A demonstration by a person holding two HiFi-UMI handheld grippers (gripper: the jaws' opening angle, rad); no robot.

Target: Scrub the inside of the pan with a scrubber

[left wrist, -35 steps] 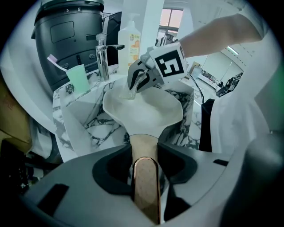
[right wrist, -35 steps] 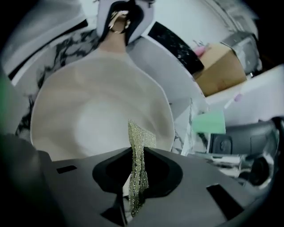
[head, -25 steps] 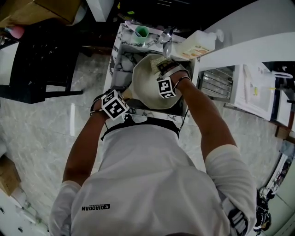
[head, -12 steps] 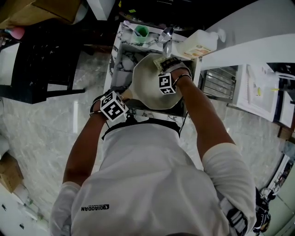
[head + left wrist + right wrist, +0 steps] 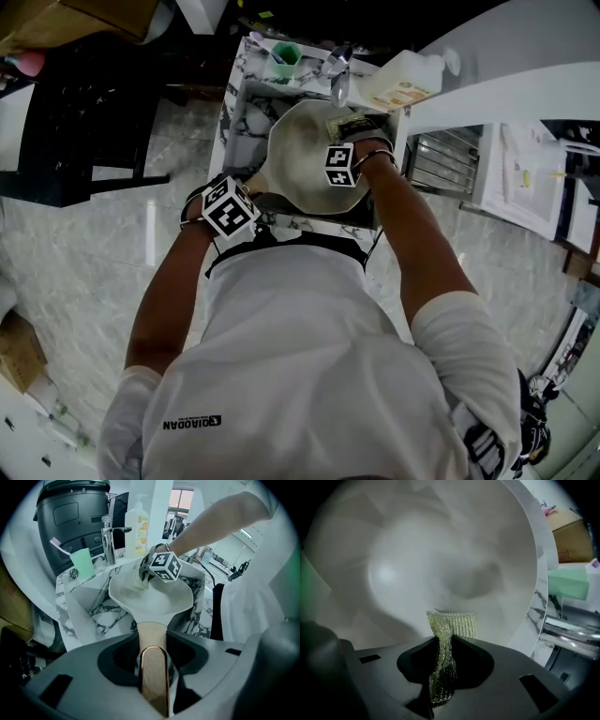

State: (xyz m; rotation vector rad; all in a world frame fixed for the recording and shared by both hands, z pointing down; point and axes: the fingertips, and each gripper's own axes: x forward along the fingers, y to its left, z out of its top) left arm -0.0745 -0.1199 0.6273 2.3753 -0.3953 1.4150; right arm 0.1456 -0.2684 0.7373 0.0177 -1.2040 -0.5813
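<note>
A pale cream pan (image 5: pixel 305 159) sits tilted in the marble sink (image 5: pixel 236 112). Its copper-toned handle (image 5: pixel 152 667) runs between the jaws of my left gripper (image 5: pixel 153 665), which is shut on it; in the head view that gripper (image 5: pixel 230 208) is at the pan's near left. My right gripper (image 5: pixel 443 667) is shut on a yellow-green mesh scrubber (image 5: pixel 451 626), whose free end rests against the pan's inner wall (image 5: pixel 440 559). From the left gripper view the scrubber (image 5: pixel 141 581) and right gripper (image 5: pixel 164 566) are inside the pan (image 5: pixel 154 599), near its far rim.
A chrome tap (image 5: pixel 108 538) stands behind the sink, with a green cup (image 5: pixel 82 560) holding a toothbrush to its left and a soap bottle (image 5: pixel 136 524) to its right. A black chair (image 5: pixel 84 122) stands left of the sink, and a white counter (image 5: pixel 506 94) runs to the right.
My right gripper has moved with the scrubber across the pan's inside toward the far rim near the tap. The left gripper has kept its hold on the handle.
</note>
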